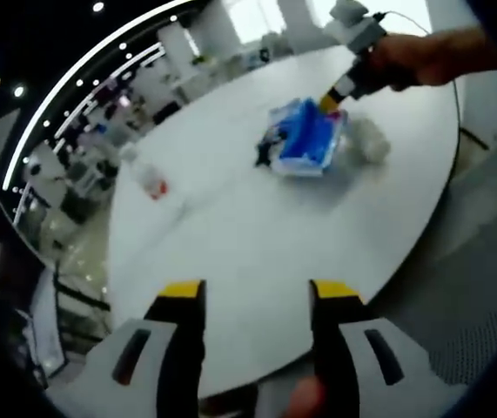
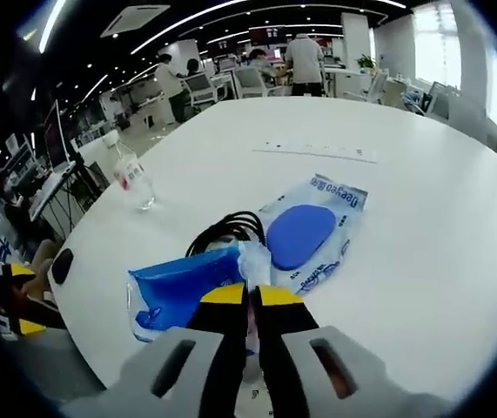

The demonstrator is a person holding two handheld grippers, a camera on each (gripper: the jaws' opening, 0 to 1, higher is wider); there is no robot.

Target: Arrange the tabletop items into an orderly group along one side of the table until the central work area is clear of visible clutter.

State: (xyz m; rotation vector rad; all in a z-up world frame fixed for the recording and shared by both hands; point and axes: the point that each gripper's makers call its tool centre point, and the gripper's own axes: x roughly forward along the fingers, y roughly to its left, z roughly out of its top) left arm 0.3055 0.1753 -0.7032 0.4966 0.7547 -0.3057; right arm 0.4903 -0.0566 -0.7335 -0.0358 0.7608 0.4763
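Your right gripper (image 2: 248, 296) has its jaws nearly together, pinched on the near edge of the blue plastic packet (image 2: 183, 287), which lies just ahead of it on the white table (image 2: 422, 235). Touching that packet on its far right side is a clear pouch with a blue oval pad (image 2: 305, 233); its long axis runs away from you toward the far right, and its printed label at the far end looks like "Deepeo", though I can't read it with confidence. A coil of black cable (image 2: 226, 231) sits between and partly under the two. Your left gripper (image 1: 257, 296) is spread wide and holds nothing, hovering over the near rim, well apart from the pile, so the right one is the nearer. A water bottle with a red label (image 2: 133, 183) stands apart to the far left; its writing is too small to read. A white strip (image 2: 318, 152) lies farther back.
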